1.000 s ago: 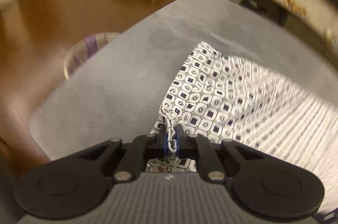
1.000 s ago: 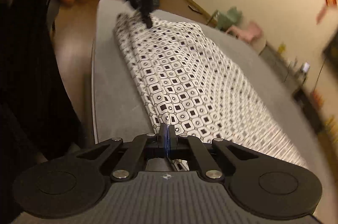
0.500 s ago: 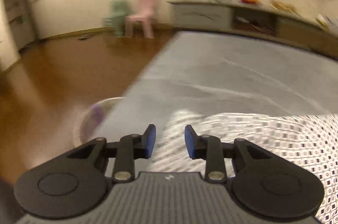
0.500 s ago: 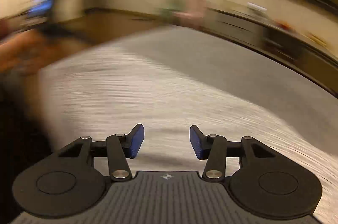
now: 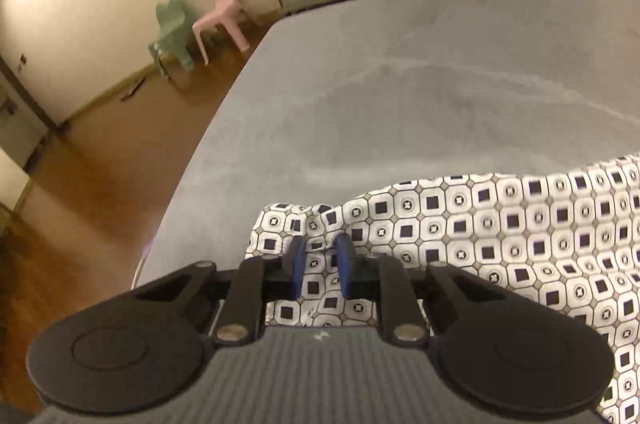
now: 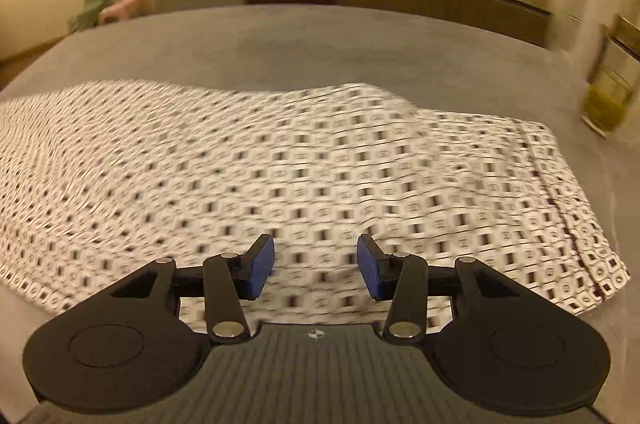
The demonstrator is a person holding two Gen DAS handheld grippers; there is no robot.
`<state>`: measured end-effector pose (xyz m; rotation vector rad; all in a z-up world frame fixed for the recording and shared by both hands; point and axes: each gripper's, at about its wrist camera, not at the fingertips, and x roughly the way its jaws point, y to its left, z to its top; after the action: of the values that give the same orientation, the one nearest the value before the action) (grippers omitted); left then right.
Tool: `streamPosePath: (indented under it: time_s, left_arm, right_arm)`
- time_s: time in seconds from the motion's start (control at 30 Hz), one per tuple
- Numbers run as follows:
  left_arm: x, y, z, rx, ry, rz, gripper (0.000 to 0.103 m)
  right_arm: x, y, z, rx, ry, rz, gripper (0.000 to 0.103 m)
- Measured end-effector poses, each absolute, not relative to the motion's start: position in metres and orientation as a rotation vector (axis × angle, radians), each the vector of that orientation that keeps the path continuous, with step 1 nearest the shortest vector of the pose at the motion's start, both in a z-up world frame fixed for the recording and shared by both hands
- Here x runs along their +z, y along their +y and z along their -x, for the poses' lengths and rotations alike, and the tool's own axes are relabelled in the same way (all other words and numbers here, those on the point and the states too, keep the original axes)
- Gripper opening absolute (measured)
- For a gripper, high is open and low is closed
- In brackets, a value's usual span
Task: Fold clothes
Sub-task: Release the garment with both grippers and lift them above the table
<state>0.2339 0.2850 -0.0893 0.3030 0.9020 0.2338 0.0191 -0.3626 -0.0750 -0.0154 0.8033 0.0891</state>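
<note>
We see the patterned garment (image 6: 320, 164) lying flat across the grey surface (image 5: 400, 96), filling the 9-to-3 band of the right view. Our right gripper (image 6: 316, 266) hovers over its near edge, jaws spread wide. Our left gripper (image 5: 320, 260) sits low at the cloth's corner, 6 o'clock, jaws narrowly parted with fabric between, probably lining up a pinch for the next fold.
</note>
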Motion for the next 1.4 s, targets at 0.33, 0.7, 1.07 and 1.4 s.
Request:
streamPosePath:
  time_s: [0.33,0.7,1.07,1.4]
  left_arm:
    - [-0.039,0.287,-0.180,0.117,0.838,-0.156,0.028]
    - [-0.069,0.332,-0.111,0.162,0.958,-0.215,0.025]
    - [-0.074,0.311,-0.096,0.085,0.953,-0.223,0.027]
    - [-0.094,0.304,-0.134,0.228,0.920,-0.317,0.027]
  right_arm:
    - [-0.066,-0.439,-0.034,-0.108,0.690,-0.117,0.048]
    - [-0.085,-0.479,-0.040,-0.313,0.807,-0.112,0.044]
    - [-0.088,-0.416,-0.045,-0.126,0.805,-0.038,0.049]
    - [-0.095,-0.466,-0.040,-0.263,0.758,-0.164,0.050]
